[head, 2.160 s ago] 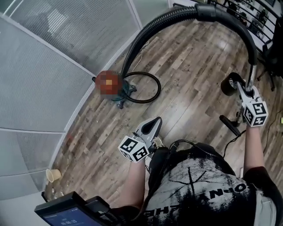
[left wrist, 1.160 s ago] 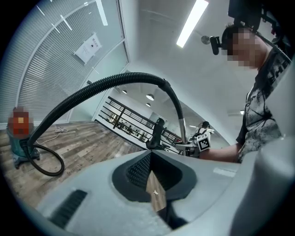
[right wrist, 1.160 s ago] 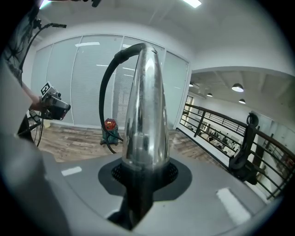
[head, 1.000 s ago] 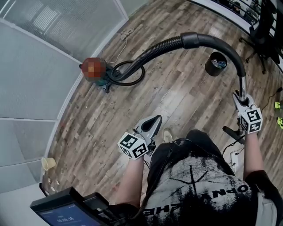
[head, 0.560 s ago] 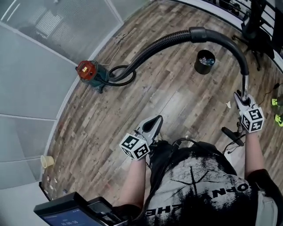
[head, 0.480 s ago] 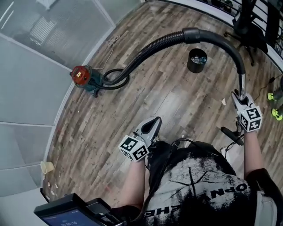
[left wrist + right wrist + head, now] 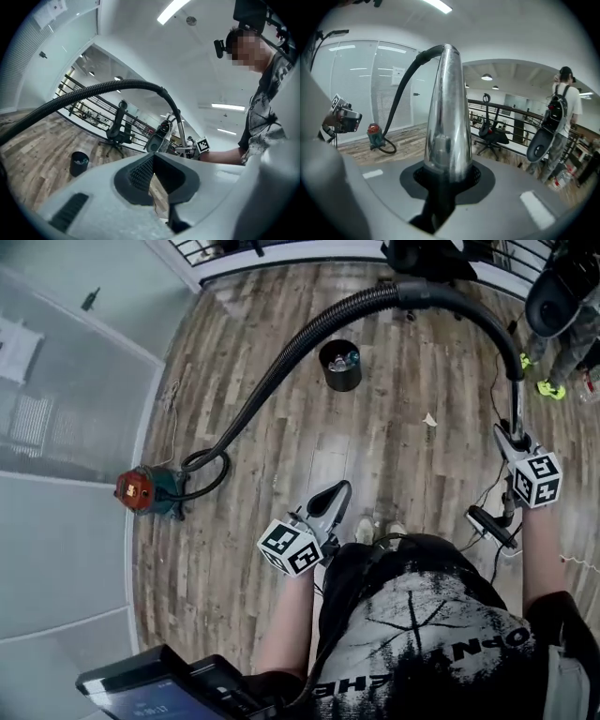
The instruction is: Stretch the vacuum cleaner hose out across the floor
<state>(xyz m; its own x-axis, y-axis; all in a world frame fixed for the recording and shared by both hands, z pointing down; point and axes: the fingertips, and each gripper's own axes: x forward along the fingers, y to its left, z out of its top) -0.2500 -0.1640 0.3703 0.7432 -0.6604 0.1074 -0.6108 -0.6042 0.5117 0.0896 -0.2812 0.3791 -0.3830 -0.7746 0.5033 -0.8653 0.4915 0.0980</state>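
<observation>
Chrome wand (image 7: 446, 112) sits clamped in the right gripper's (image 7: 511, 437) jaws; the left gripper (image 7: 339, 490) is closed on nothing. The hose (image 7: 272, 371) arcs high from the canister vacuum (image 7: 141, 491), so this looks mid-stretch. Next, back away and lower it.

Office, open-plan, on an upper level. Wood-plank floor (image 7: 281, 465) ran up to frosted glass partition walls (image 7: 66, 371) with a paper notice (image 7: 397, 72) stuck on one. Black metal railing (image 7: 512, 124) edged the floor, a swivel office chair (image 7: 492, 132) parked beside it. Strip lights (image 7: 173, 9) were set in a white ceiling. Small black waste bin (image 7: 340, 367) stood on the floor. A person with a backpack (image 7: 562, 117) stood near the railing.
</observation>
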